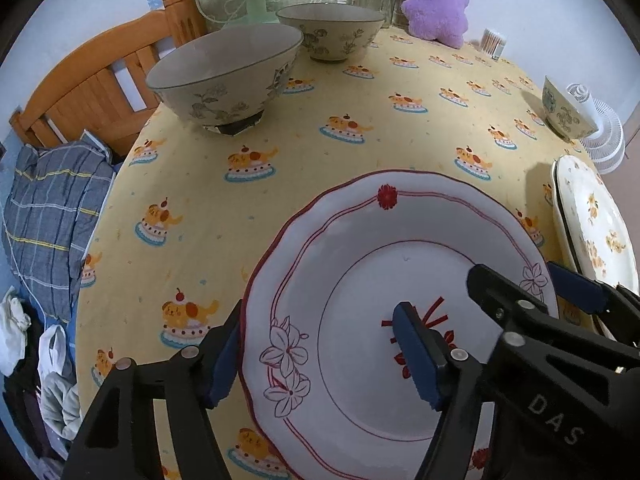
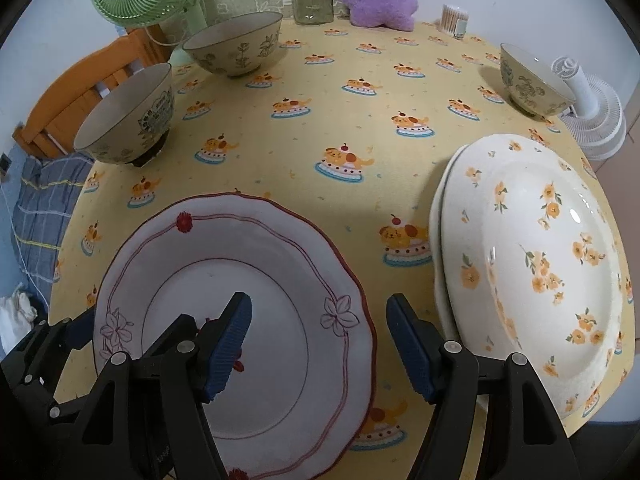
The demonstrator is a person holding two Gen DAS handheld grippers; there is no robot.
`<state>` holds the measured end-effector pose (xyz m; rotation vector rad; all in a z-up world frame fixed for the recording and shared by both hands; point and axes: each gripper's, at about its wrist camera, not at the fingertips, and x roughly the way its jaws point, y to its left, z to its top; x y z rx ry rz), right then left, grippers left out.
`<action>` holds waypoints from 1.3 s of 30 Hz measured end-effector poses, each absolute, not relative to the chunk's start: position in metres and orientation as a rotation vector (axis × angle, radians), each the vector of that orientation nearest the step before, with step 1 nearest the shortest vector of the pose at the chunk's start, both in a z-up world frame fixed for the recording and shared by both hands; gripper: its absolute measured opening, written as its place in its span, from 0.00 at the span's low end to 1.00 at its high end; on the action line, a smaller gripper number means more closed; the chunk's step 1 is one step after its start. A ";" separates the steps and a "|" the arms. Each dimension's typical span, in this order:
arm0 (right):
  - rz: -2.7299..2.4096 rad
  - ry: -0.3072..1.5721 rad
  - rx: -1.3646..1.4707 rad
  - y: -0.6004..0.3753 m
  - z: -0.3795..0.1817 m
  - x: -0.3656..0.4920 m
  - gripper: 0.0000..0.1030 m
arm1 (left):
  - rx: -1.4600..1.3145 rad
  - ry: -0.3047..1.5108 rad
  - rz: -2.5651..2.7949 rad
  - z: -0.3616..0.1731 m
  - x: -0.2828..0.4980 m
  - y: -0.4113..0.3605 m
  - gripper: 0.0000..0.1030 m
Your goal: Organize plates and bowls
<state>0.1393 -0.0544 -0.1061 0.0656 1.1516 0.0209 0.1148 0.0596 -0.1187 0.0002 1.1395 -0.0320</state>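
The left hand-held gripper spans the red-trimmed plate's left rim, wide open. The right hand-held gripper spans its right rim, also open, gripping nothing.

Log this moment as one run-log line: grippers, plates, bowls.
left gripper: open, straddling red-rimmed plate left edge | right gripper: open, straddling its right edge | floral plates: stacked | bowls: three, apart

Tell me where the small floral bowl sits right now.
The small floral bowl sits at the table's far right edge, beside the white fan, beyond the stacked orange-flowered plates.
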 end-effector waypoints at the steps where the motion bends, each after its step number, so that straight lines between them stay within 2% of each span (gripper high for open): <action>1: 0.022 1.154 0.062 -0.053 -0.107 0.141 0.70 | -0.001 1.140 -0.033 -0.119 0.116 0.060 0.71; 15: 0.020 1.195 0.032 -0.045 -0.111 0.153 0.67 | 0.011 1.151 -0.037 -0.118 0.121 0.059 0.68; 25: 0.023 1.221 0.035 -0.049 -0.110 0.147 0.54 | 0.028 1.142 -0.058 -0.117 0.116 0.061 0.68; 39: -0.024 1.177 0.069 -0.051 -0.080 0.123 0.54 | 0.047 1.142 -0.102 -0.090 0.103 0.059 0.68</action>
